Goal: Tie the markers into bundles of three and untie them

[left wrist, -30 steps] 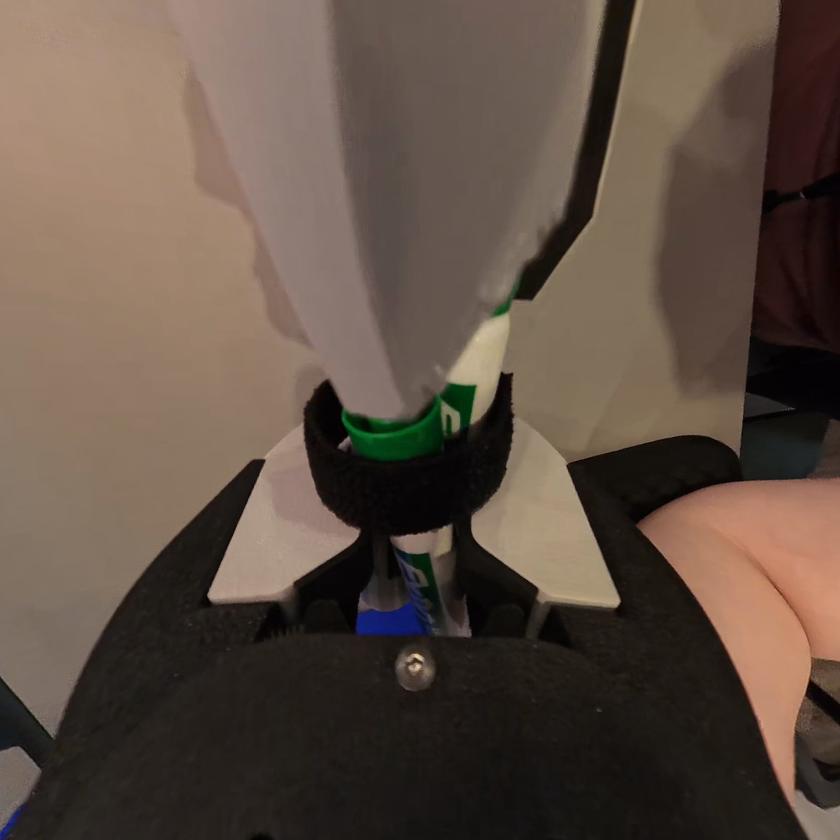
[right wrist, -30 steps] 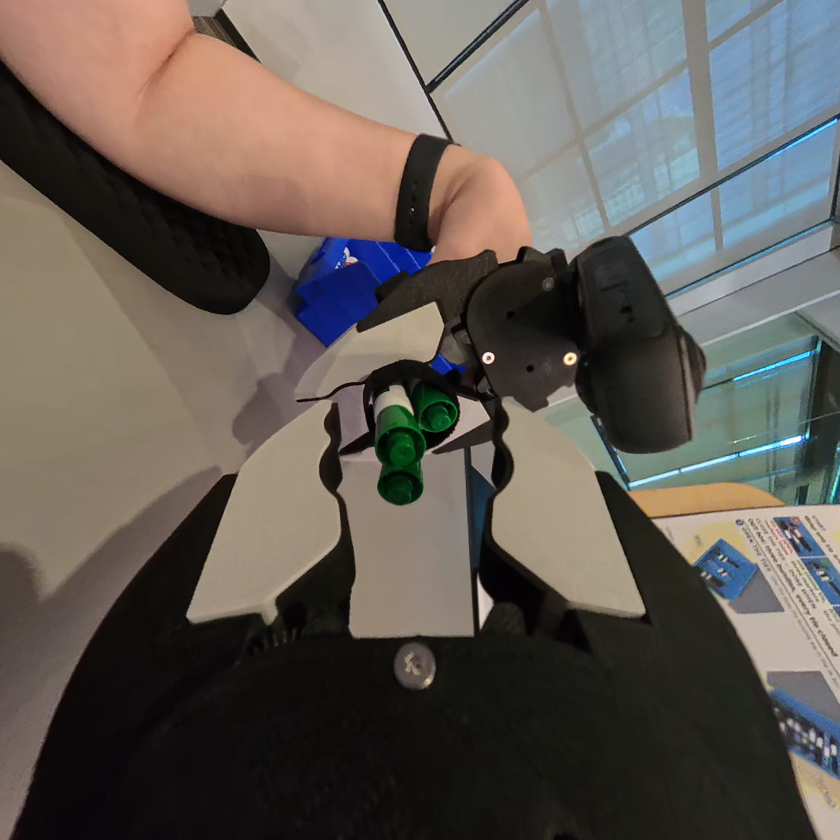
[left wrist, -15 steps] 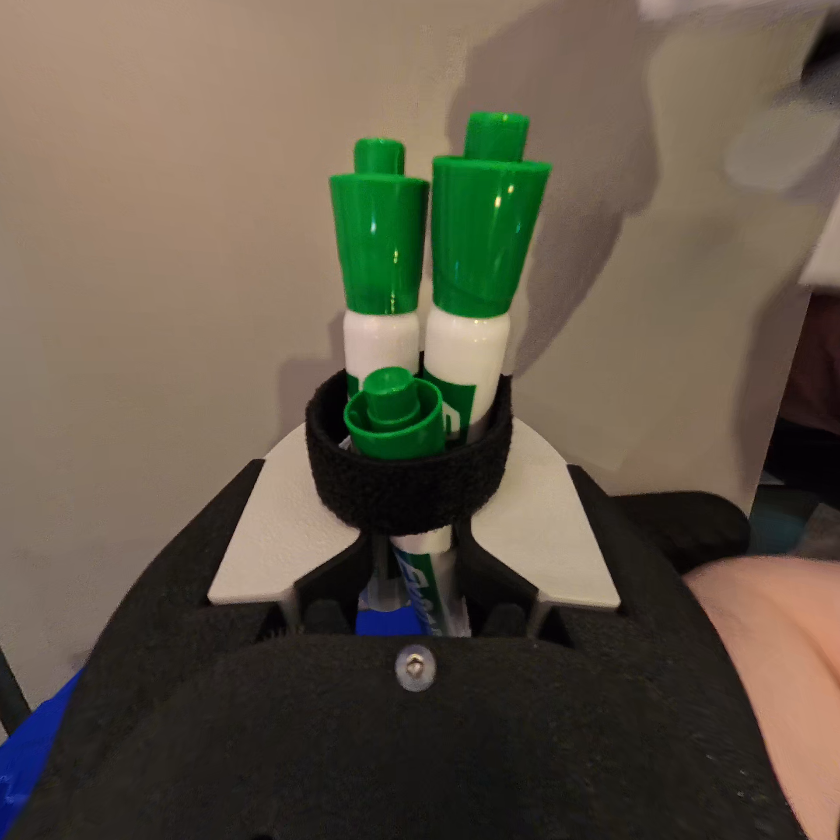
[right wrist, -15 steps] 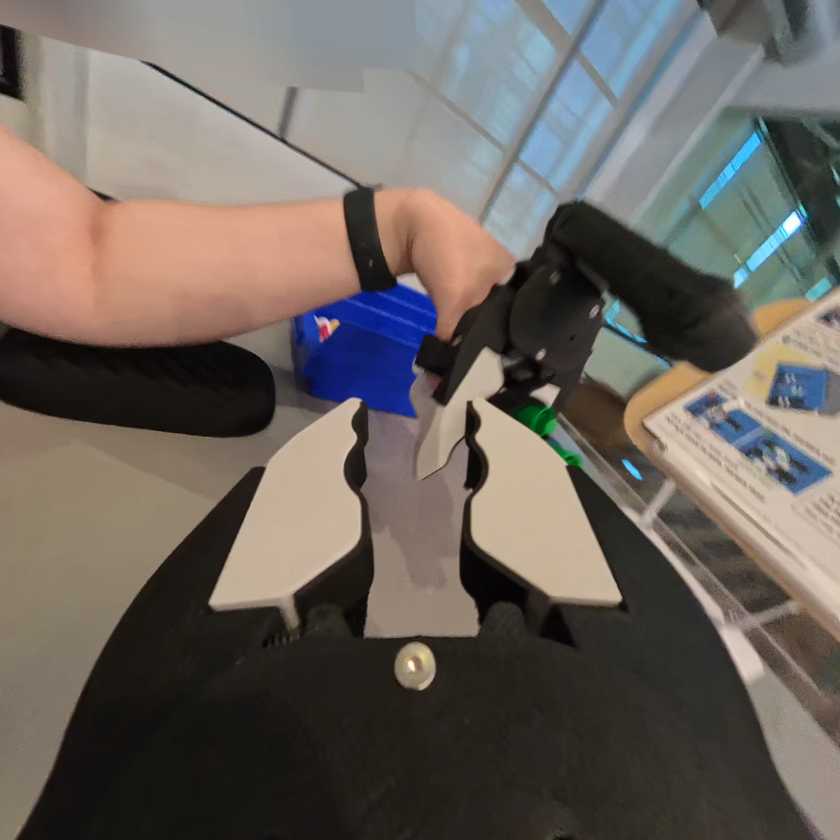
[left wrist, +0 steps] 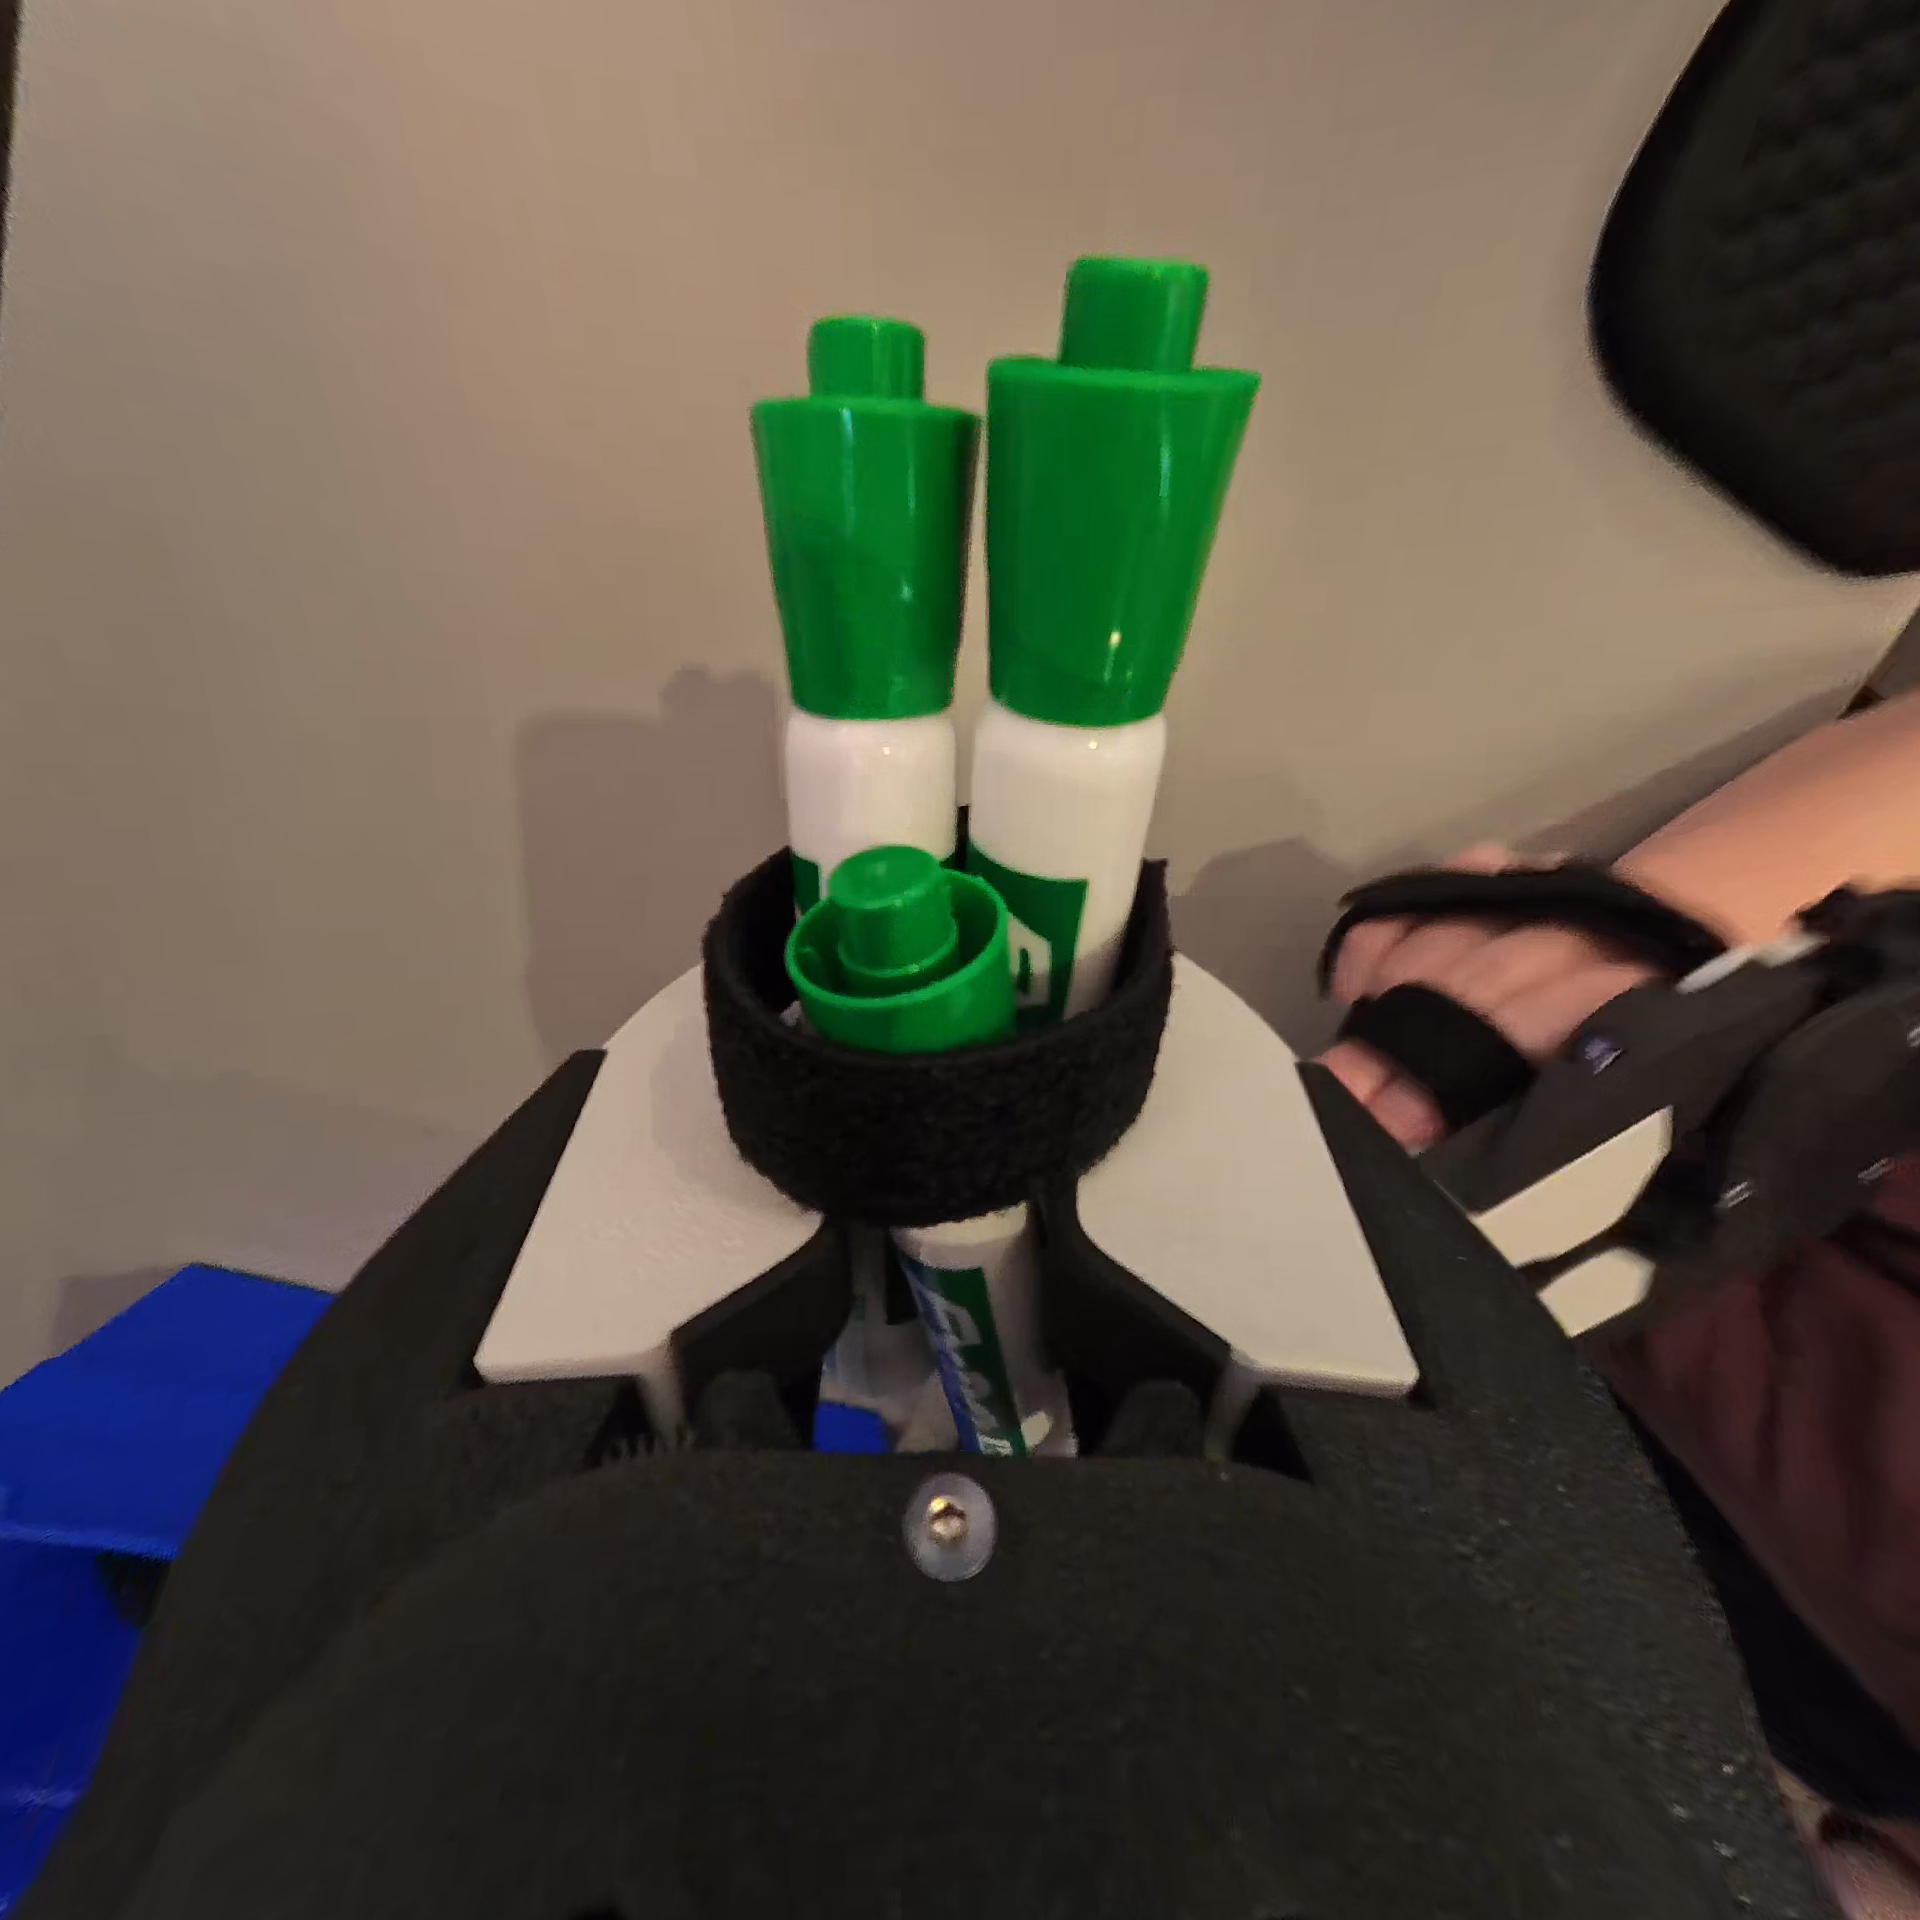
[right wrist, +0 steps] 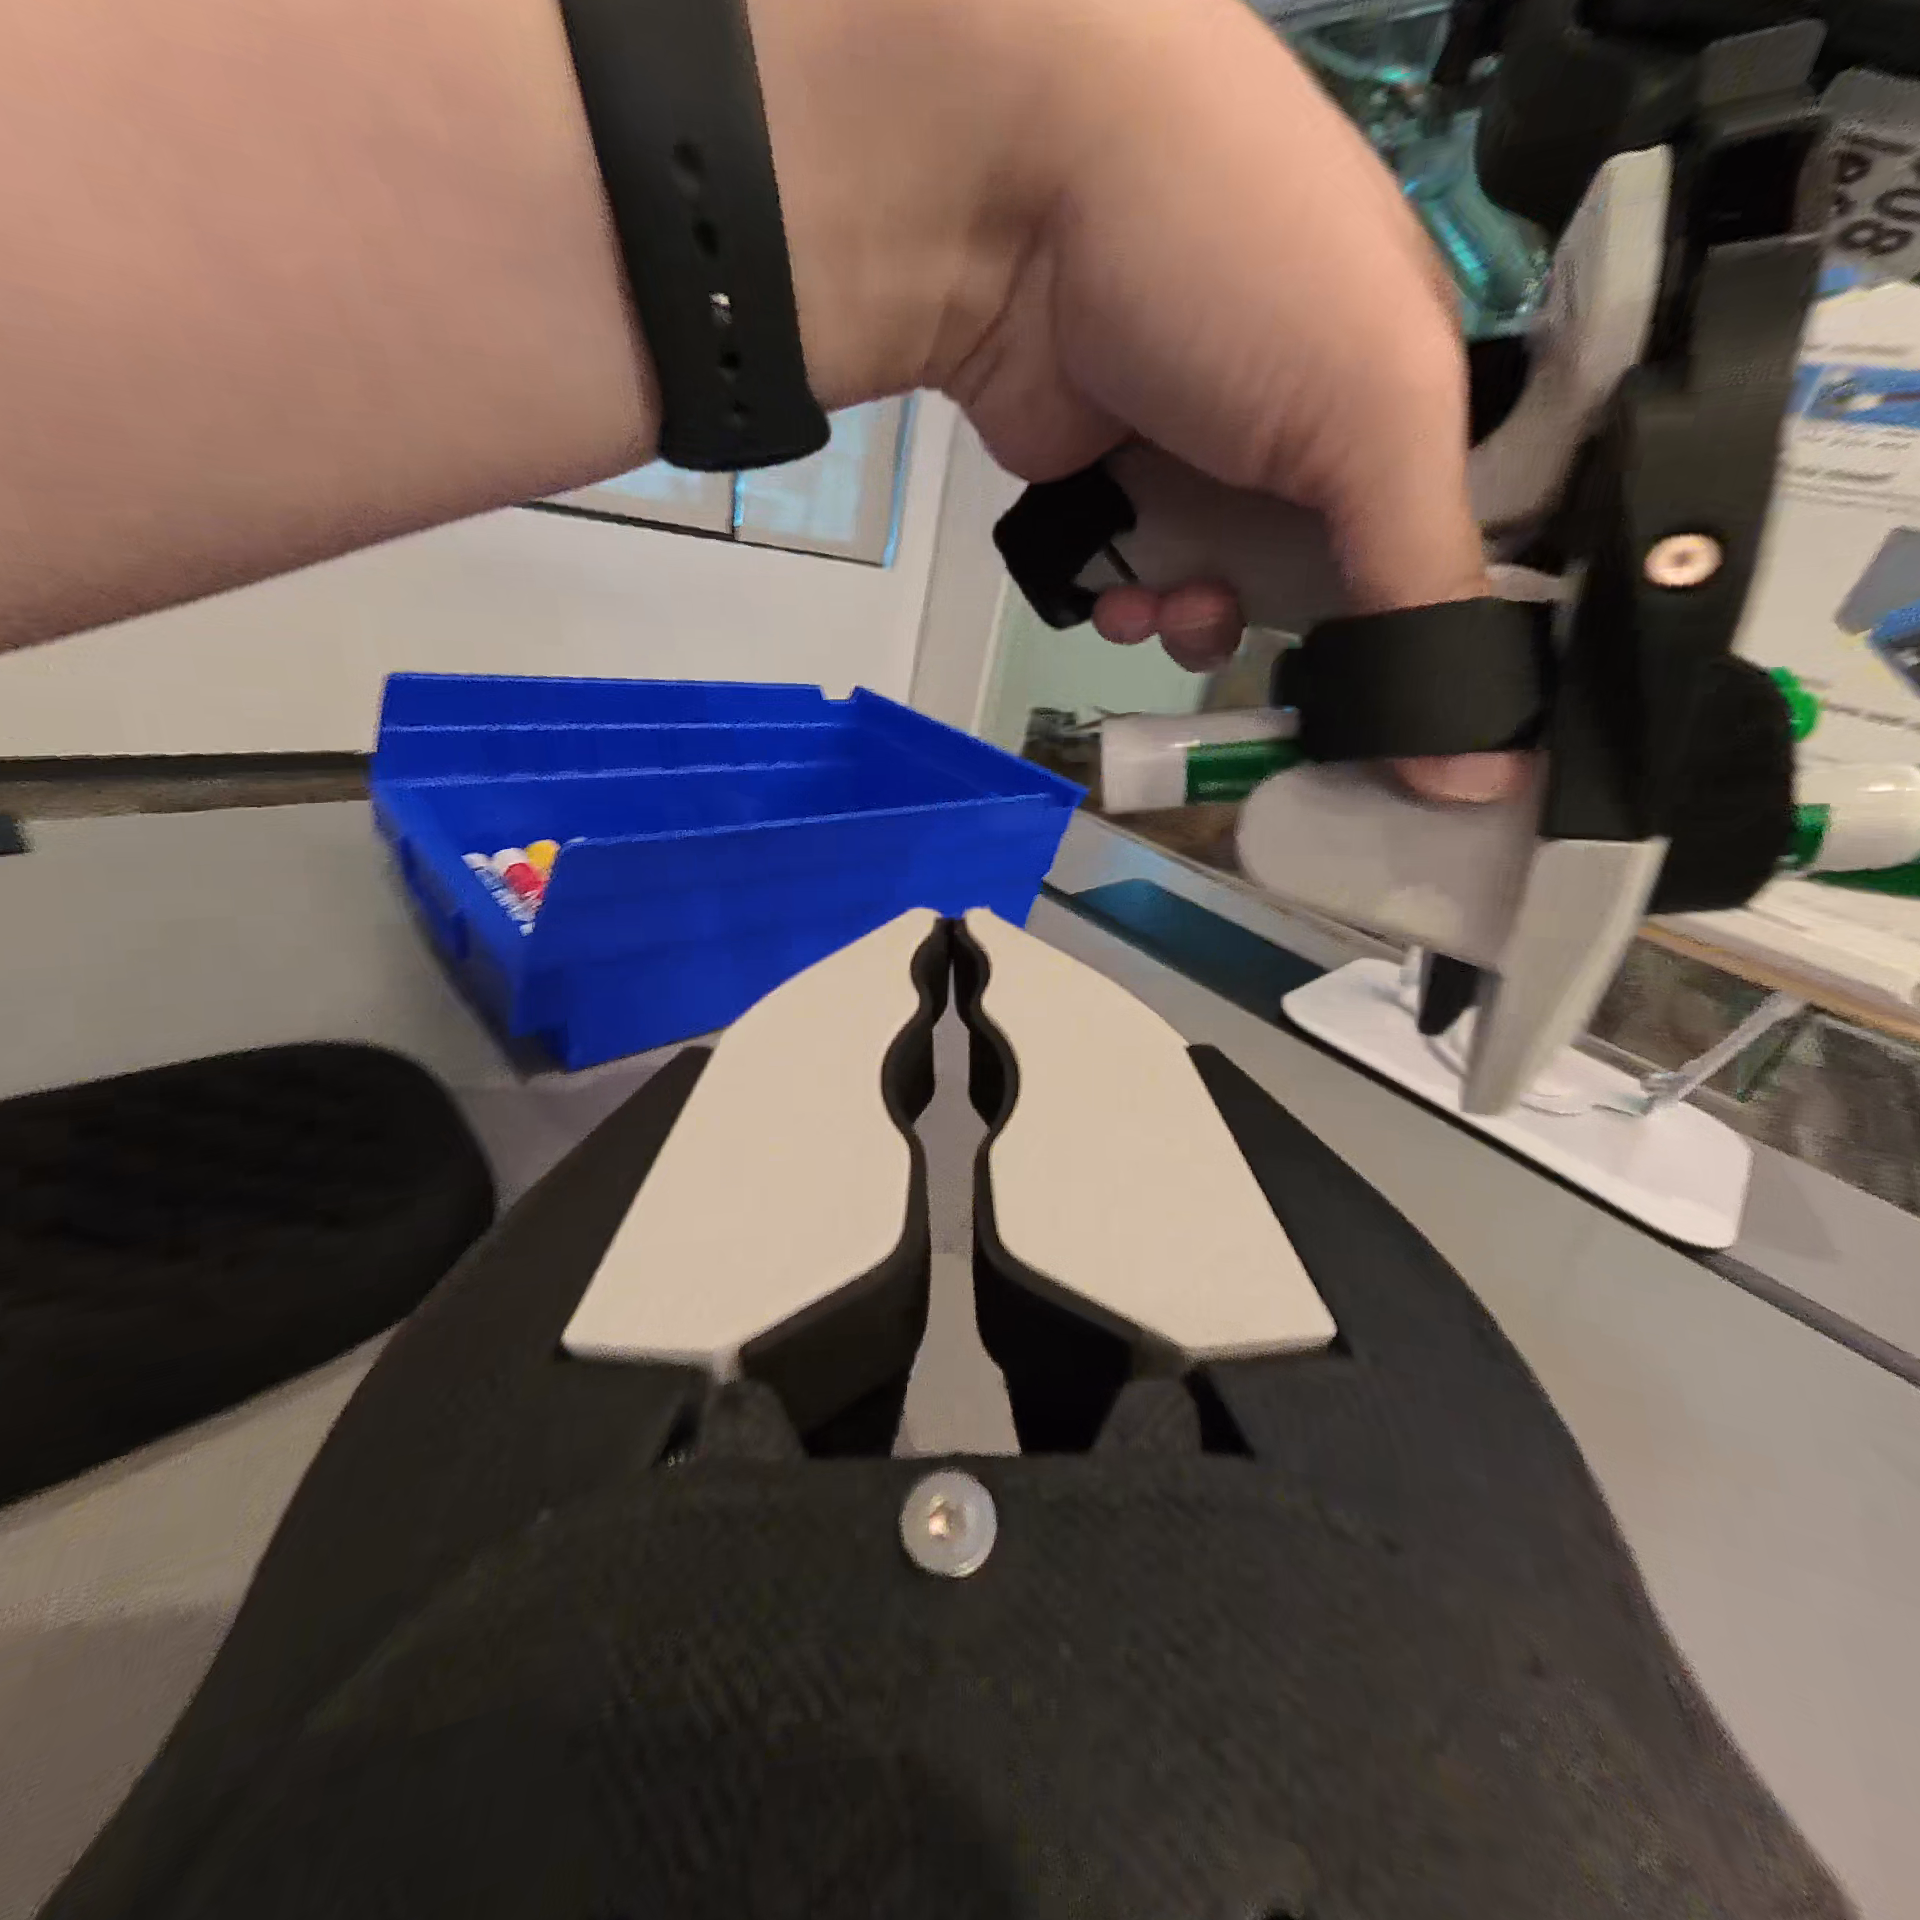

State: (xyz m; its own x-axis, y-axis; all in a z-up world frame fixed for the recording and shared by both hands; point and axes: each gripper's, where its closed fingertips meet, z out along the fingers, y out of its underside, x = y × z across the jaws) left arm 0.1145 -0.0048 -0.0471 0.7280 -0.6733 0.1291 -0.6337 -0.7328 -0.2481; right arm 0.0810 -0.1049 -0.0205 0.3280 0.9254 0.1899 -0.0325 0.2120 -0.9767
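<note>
Three green-capped white markers (left wrist: pixel 1049 644) stand in a loop of black hook-and-loop strap (left wrist: pixel 935 1122). Two stick up high; the third (left wrist: pixel 899 956) sits lower at the front. My left gripper (left wrist: pixel 935 1023) is shut on this bundle at the strap. In the right wrist view the left gripper (right wrist: pixel 1548 935) is at the right, held by a hand, with the markers (right wrist: pixel 1195 764) lying sideways through the strap (right wrist: pixel 1725 810). My right gripper (right wrist: pixel 951 920) is shut and empty, low over the table, apart from the bundle. It also shows in the left wrist view (left wrist: pixel 1517 1236).
A blue bin (right wrist: pixel 727 831) with several small coloured items stands behind the right gripper; it also shows in the left wrist view (left wrist: pixel 125 1455). A black pad (right wrist: pixel 208 1195) lies at left. A white stand base (right wrist: pixel 1558 1132) is at right. A black chair back (left wrist: pixel 1766 260) is top right. The grippers' ends are close to 11 centimeters from one another.
My right gripper has drawn back from the bundle, dropped low and gone from open to shut. The left gripper keeps its hold on the strapped markers.
</note>
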